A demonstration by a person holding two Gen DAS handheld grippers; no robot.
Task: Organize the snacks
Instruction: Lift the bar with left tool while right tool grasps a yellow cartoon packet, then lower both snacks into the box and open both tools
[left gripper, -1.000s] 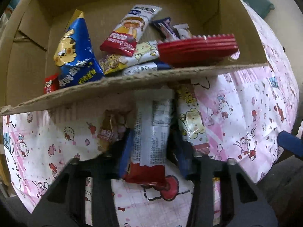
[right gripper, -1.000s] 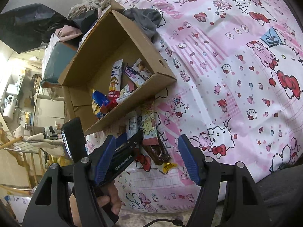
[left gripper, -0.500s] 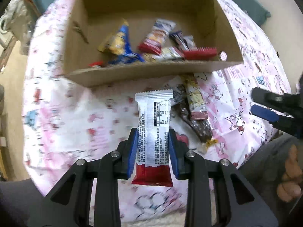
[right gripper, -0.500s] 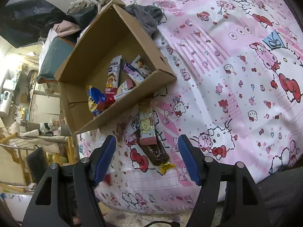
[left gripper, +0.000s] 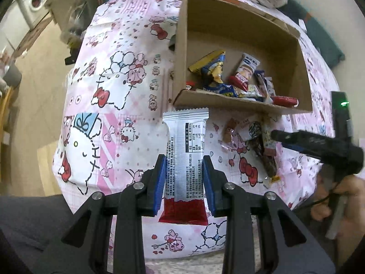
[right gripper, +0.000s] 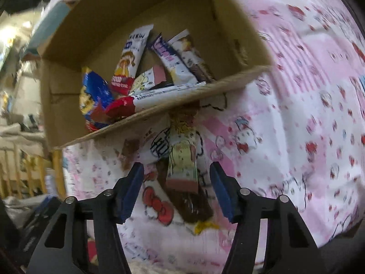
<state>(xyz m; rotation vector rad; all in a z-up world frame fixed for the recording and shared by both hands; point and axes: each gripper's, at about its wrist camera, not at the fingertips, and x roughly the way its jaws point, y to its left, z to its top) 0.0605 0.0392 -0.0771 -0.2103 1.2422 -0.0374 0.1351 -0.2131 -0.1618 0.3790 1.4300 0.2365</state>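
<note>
My left gripper (left gripper: pixel 183 159) is shut on a white-and-red snack bar (left gripper: pixel 186 141) and holds it above the sheet, short of the cardboard box (left gripper: pixel 239 105). Inside the box (right gripper: pixel 159 111) lie several snack packets. My right gripper (right gripper: pixel 176 166) hangs over loose snacks in front of the box wall, and its jaws are closing. A yellow cartoon packet (right gripper: pixel 182 159) lies between the pads, which do not touch it. A dark brown packet (right gripper: pixel 194 205) lies under it. In the left wrist view the right gripper (left gripper: pixel 294 137) shows at the right.
A pink cartoon-print sheet (left gripper: pixel 109 96) covers the bed under the box. A small brown candy (right gripper: pixel 129 150) lies left of the yellow packet. A person's hand (left gripper: pixel 337 196) grips the right tool. A washing machine (left gripper: pixel 34 2) stands far left beyond the wooden floor.
My left gripper rose and drew back from the box with the bar, its view rolling. My right gripper dropped towards the loose snacks at the box front and its jaws narrowed.
</note>
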